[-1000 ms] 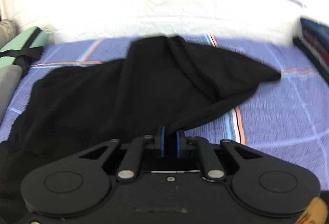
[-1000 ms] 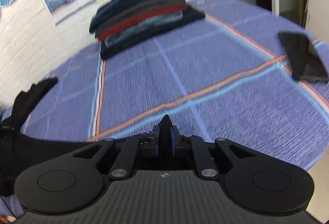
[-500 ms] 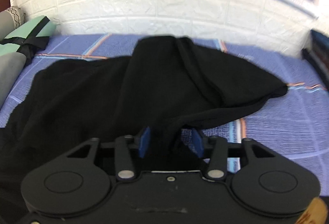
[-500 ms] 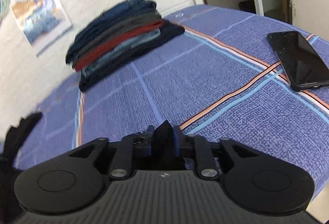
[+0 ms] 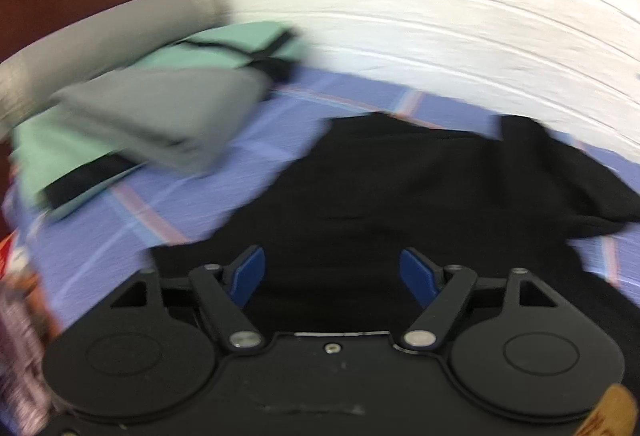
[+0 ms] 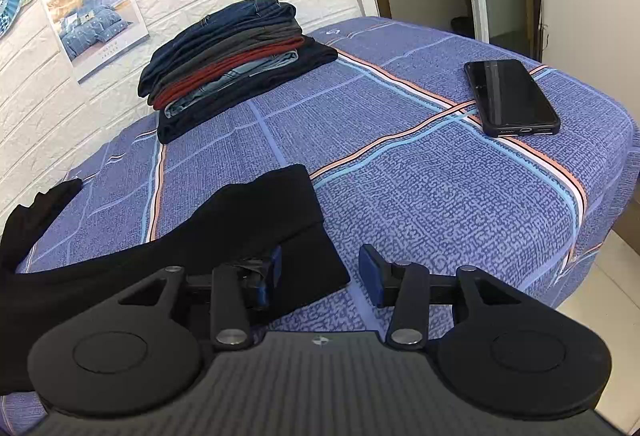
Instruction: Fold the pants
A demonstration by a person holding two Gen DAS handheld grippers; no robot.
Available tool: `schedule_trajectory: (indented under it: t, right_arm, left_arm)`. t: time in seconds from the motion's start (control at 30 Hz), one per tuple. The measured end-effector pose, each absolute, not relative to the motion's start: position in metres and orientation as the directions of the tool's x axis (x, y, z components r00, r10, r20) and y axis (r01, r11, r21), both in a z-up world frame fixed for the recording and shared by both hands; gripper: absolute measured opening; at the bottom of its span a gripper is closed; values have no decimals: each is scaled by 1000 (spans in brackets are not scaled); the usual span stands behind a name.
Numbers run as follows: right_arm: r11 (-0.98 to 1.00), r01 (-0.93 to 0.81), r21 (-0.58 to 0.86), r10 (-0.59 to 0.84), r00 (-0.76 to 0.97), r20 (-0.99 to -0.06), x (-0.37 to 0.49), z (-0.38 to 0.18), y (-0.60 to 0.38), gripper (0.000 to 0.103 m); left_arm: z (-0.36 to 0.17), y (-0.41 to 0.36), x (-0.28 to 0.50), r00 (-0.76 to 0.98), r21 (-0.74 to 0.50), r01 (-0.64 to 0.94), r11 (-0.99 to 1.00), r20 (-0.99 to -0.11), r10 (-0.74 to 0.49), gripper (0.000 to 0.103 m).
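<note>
Pants (image 6: 248, 220) lie loose on the bed (image 6: 420, 195) right under both of your tools, so take them as your landmark. Your right hand-held gripper (image 6: 320, 272) has just been opening: its blue pads stand wide apart, and one black leg end lies flat on the bedspread below them, its corner reaching partway into the gap, pressed by neither pad. Your left hand-held gripper (image 5: 332, 276) has likewise just been opening and hangs spread above the broad black middle of the pants (image 5: 420, 203), with nothing caught between its pads. That left view is badly smeared, so the cloth there may be bunched rather than flat; only a dark, uneven mass with a raised fold on its far right side can be made out.

Beyond the pants on the left side, a grey folded item (image 5: 160, 111) rests on a mint-green one with black straps (image 5: 224, 47), both near the white brick wall (image 5: 440, 15). Beyond the pants on the right side, well apart, a stack of folded clothes (image 6: 236, 59) sits against the wall, and a black phone (image 6: 512, 95) lies face up toward the bed's far right edge. A poster (image 6: 96, 31) hangs above the stack.
</note>
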State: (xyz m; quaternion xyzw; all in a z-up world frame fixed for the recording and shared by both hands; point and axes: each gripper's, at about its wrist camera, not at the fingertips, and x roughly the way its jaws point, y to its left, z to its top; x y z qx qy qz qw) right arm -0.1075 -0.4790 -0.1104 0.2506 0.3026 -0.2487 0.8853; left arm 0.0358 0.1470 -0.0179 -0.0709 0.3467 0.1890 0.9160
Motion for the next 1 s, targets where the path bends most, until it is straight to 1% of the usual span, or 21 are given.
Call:
schedule_trajectory:
  t: [0.1, 0.2, 0.3, 0.37, 0.47, 0.53, 0.57, 0.6, 0.63, 0.67, 0.7, 0.73, 0.77, 0.8, 0.83, 0.9, 1.0]
  right_arm:
    - [745, 601, 288, -301, 689, -659, -109, -110, -475, 74]
    - [754, 599, 271, -303, 682, -666, -109, -111, -471, 78]
    - [760, 591, 269, -304, 690, -657, -105, -115, -466, 87]
    - [760, 597, 258, -318, 687, -653, -104, -116, -463, 87]
    - [751, 604, 267, -319, 685, -655, -108, -114, -460, 86]
    - [739, 612, 282, -322, 689, -649, -111, -115, -460, 86]
    - [734, 616, 286, -327, 690, -646, -112, -116, -459, 86]
    - [733, 620, 280, -335, 687, -645, -112, -117, -458, 85]
    - [735, 624, 266, -345, 682, -645, -110, -117, -455, 78]
    - [739, 628, 244, -357, 672, -649, -108, -116, -454, 72]
    - [741, 633, 224, -370, 663, -650, -107, -116, -453, 56]
    - [739, 635, 226, -372, 663, -649, -107, -116, -453, 40]
    - [733, 632, 252, -359, 673, -647, -108, -115, -455, 30]
    - [720, 629, 292, -340, 687, -643, -109, -114, -458, 21]
    - [711, 633, 308, -336, 690, -641, -109, -112, -460, 20]
    - [712, 642, 285, -364, 684, -632, -112, -103, -458, 18]
    - [709, 649, 276, -368, 674, -641, -121, -87, -457, 17]
  left_arm:
    - [-23, 189, 12, 644, -51, -521, 852, -679, 353, 77]
    - [-37, 216, -2, 605, -102, -600, 793, -706, 367, 77]
    - [-56, 234, -5, 572, -129, -632, 764, -743, 347, 77]
    - [-63, 239, -13, 575, -156, -634, 757, -750, 328, 77]
    - [-70, 237, -14, 595, -160, -618, 770, -736, 324, 76]
    - [-73, 235, -10, 603, -158, -602, 783, -732, 316, 72]
    - [-76, 235, -7, 606, -151, -594, 790, -730, 316, 68]
    - [-76, 234, -5, 612, -146, -582, 800, -726, 314, 57]
    - [-75, 231, -3, 620, -147, -570, 809, -722, 306, 50]
    - [-73, 227, -1, 625, -149, -562, 813, -720, 301, 37]
    - [-71, 226, -1, 629, -148, -562, 814, -716, 304, 24]
    - [-69, 225, 0, 635, -156, -559, 814, -711, 300, 18]
    - [-68, 226, -1, 641, -164, -563, 810, -705, 303, 11]
    - [-63, 226, -3, 650, -172, -569, 804, -694, 311, 9]
    - [-57, 226, -6, 659, -174, -574, 800, -679, 324, 8]
    - [-40, 225, -15, 660, -142, -588, 797, -653, 371, 8]
    - [-21, 224, -27, 682, -145, -568, 810, -634, 365, 8]
